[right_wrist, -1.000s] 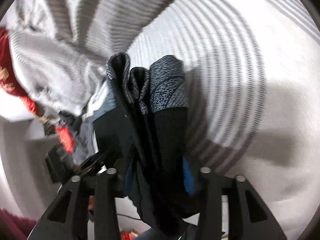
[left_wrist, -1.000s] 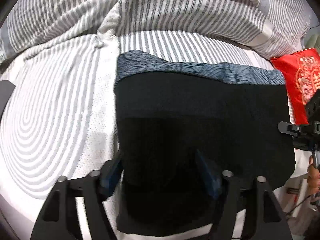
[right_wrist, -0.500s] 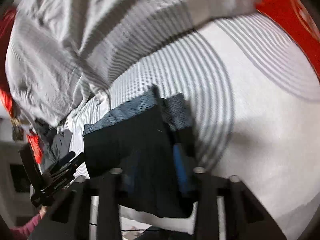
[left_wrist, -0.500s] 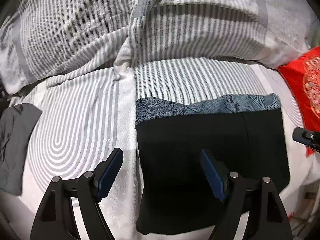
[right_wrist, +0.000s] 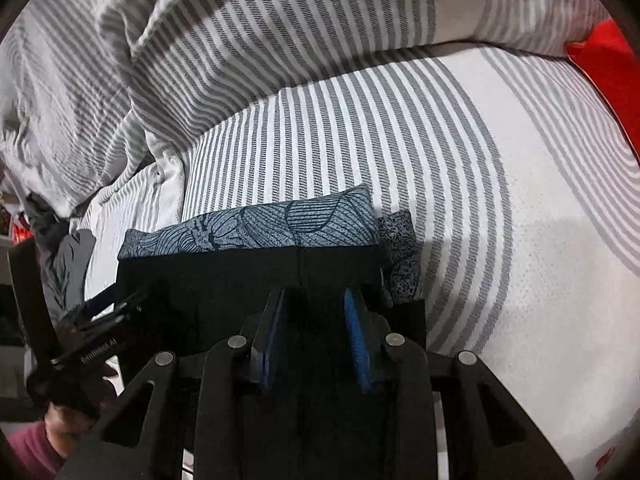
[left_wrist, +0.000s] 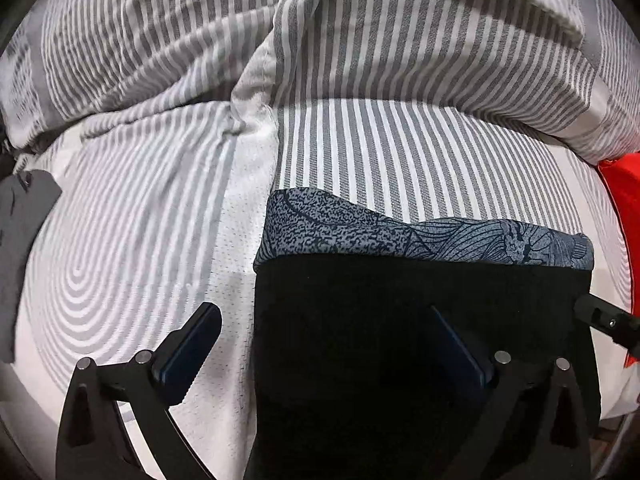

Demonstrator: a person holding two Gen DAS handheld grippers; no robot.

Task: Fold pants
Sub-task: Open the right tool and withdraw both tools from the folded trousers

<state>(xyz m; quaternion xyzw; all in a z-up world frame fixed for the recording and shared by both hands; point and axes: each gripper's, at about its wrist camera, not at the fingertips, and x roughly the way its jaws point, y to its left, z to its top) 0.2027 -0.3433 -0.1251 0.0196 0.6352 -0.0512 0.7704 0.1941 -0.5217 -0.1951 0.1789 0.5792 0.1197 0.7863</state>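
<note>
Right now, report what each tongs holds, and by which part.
Left tongs: nothing; jaws opening astride the pants' side edge. Right tongs: over the pants, hold unclear.

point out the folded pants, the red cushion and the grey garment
folded pants (left_wrist: 420,320): left wrist view, black top layer
red cushion (right_wrist: 608,80): right wrist view, its red face
grey garment (left_wrist: 24,240): left wrist view, its middle
</note>
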